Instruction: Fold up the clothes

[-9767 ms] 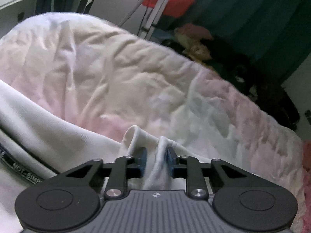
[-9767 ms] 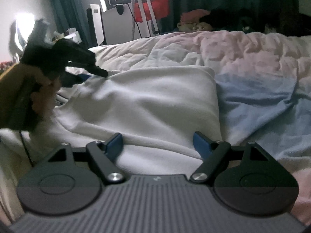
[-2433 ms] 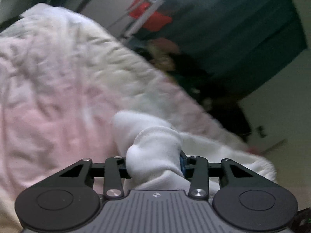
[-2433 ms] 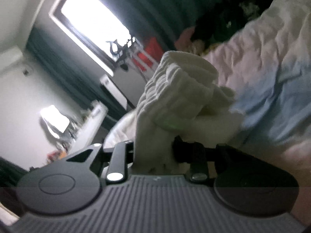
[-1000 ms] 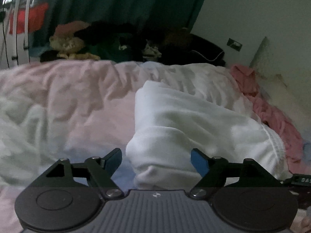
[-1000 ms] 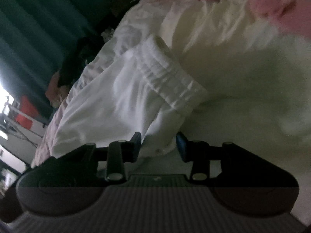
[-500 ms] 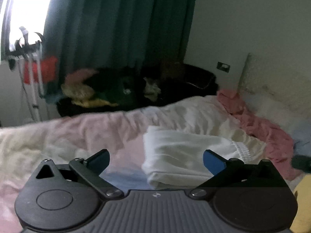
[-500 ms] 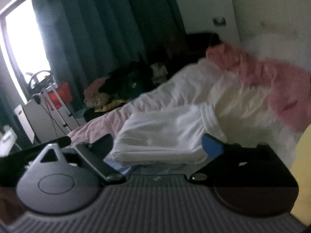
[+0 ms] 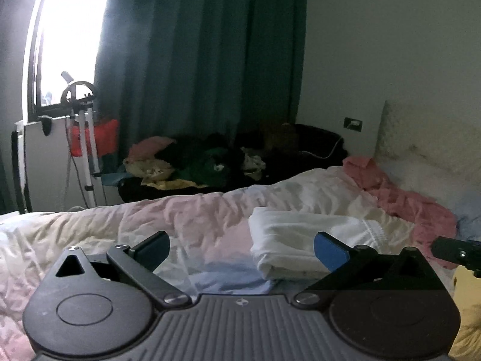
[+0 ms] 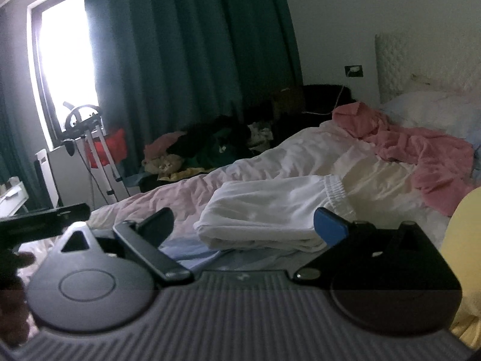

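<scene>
A folded white garment (image 9: 303, 240) (image 10: 270, 210) with an elastic waistband lies flat on the pastel duvet (image 9: 192, 213) (image 10: 270, 156) of the bed. My left gripper (image 9: 242, 248) hovers above and short of it, jaws wide open with nothing between them. My right gripper (image 10: 243, 225) is likewise wide open and empty, raised above the near edge of the garment. The tip of the right gripper shows at the right edge of the left wrist view, and the left gripper, with a hand under it, at the left edge of the right wrist view.
A pink cloth (image 9: 402, 192) (image 10: 421, 150) is crumpled by the pillows (image 10: 427, 105) at the bed's head. Something yellow (image 10: 463, 240) is close on the right. Beyond the bed are a dark heap of clothes (image 9: 210, 162), a white stand (image 9: 84, 138), green curtains and a bright window.
Both grippers let go of the white garment, opened wide and pulled back and up from it. The garment now lies folded on the duvet, farther away in both views.
</scene>
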The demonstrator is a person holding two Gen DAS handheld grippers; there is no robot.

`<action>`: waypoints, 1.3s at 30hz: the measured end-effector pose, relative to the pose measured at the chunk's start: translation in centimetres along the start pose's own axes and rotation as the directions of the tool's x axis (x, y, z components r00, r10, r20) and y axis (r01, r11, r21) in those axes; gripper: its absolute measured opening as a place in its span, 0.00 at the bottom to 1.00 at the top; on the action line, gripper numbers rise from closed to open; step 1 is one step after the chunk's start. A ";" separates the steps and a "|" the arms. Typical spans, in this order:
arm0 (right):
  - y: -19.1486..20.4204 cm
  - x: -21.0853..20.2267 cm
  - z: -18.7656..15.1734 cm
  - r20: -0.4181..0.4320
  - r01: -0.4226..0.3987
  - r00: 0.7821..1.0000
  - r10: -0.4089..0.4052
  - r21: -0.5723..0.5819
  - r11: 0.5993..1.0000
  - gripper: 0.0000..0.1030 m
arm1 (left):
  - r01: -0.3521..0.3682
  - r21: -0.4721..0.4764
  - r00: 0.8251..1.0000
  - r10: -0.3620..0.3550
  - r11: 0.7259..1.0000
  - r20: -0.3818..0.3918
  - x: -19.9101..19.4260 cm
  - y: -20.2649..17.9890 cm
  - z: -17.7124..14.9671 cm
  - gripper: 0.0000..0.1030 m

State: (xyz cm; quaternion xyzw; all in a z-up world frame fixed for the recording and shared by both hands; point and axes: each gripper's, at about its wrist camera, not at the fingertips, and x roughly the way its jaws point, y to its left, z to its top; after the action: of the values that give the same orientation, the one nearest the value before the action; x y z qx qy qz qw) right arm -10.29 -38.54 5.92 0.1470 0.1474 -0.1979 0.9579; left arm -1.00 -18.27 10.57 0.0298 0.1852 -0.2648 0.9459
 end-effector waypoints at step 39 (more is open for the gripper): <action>2.2 5.5 -6.0 0.016 0.110 0.994 -0.109 -0.067 0.992 0.98 | 0.040 0.000 0.999 -0.040 0.999 -0.008 2.3 0.2 -5.3 1.00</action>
State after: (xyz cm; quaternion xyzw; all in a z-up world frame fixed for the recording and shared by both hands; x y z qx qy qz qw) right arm -5.89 -36.43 -0.95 0.1049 0.1562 -0.2460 0.9508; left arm -0.83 -18.43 4.82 0.0273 0.1892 -0.2836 0.9397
